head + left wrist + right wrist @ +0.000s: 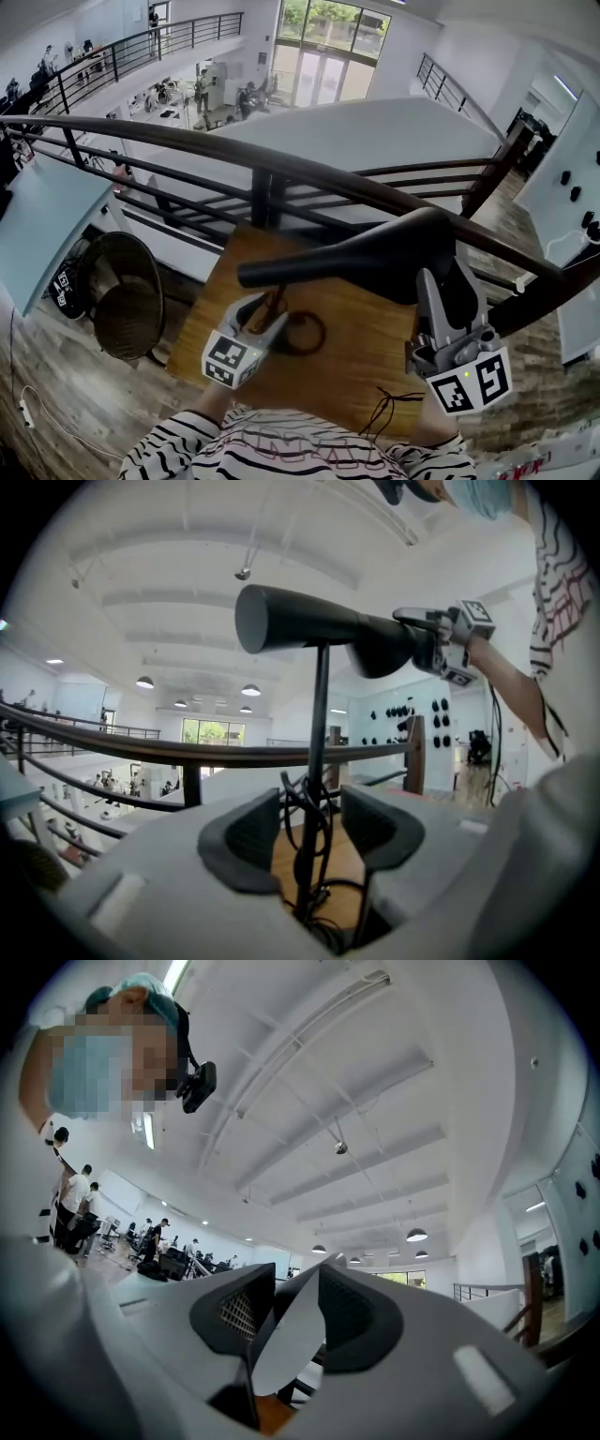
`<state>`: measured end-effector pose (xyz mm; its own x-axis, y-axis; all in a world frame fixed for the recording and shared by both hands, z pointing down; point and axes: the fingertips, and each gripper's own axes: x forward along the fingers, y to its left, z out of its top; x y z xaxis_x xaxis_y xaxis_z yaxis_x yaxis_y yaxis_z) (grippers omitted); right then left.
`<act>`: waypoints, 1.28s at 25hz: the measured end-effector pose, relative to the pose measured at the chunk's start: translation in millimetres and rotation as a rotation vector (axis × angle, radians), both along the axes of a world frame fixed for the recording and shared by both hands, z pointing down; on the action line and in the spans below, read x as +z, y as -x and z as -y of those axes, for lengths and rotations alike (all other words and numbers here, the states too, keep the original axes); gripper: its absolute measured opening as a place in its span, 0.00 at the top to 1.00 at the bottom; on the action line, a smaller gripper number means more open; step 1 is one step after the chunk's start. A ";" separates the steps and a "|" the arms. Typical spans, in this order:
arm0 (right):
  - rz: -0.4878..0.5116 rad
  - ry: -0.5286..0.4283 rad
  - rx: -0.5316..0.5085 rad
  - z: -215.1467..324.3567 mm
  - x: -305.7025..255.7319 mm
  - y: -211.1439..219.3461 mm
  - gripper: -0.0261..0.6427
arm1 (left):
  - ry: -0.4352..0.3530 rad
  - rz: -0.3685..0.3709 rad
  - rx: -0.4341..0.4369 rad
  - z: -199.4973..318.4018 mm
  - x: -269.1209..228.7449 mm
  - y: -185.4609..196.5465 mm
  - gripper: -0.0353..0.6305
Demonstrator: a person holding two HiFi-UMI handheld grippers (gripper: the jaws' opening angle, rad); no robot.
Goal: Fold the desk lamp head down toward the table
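A black desk lamp stands on a small wooden table (361, 361). Its long head (375, 253) lies about level above the round base (302, 334). My left gripper (262, 311) is low at the thin stem (317, 733), which runs up between the pads with the cable wound round it; the jaws are closed on that bundle. My right gripper (433, 279) is at the wide end of the head. In the right gripper view the shade's rim and pale inside (281, 1340) fill the gap between the pads of the right gripper (286, 1312), which press on it. From the left gripper view the head (309, 621) is level, with the right gripper (417, 637) at its far end.
A dark railing (281, 173) runs just behind the table, with a drop to a lower floor beyond. A black mesh bin (127, 300) stands on the floor at the left. A loose cable (389, 403) lies on the table's near edge. My striped sleeves are at the bottom.
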<state>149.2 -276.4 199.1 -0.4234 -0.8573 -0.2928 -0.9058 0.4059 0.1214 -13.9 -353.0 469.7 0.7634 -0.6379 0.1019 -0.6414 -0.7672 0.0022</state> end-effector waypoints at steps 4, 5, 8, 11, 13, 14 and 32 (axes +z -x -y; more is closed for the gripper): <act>0.035 0.037 0.022 3.9 11.4 -12.3 0.75 | 0.010 -0.006 0.024 -0.6 1.9 -9.4 0.76; 0.054 0.052 0.029 5.0 16.0 -16.4 0.75 | 0.011 -0.009 0.031 -0.7 1.8 -10.6 0.79; 0.115 0.079 0.033 4.7 28.6 -24.7 0.75 | 0.020 -0.013 0.050 -2.1 2.5 -12.4 0.81; 0.161 0.091 0.037 4.5 37.0 -27.5 0.75 | 0.023 -0.015 0.055 -2.2 3.3 -10.6 0.82; 0.188 0.103 0.046 5.0 42.2 -30.2 0.75 | 0.017 -0.017 0.060 -1.9 2.2 -10.6 0.82; 0.199 0.111 0.052 5.0 44.8 -31.6 0.75 | 0.015 -0.015 0.064 -1.8 2.3 -11.0 0.82; 0.366 0.288 0.074 8.7 108.3 -46.6 0.72 | -0.010 0.004 0.136 -5.8 4.5 -13.5 0.78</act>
<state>195.7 -285.1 307.4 -0.2713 -0.9495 -0.1576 -0.8957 0.3090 -0.3197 -0.4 -347.2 474.3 0.8426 -0.5295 0.0988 -0.5314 -0.8471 -0.0084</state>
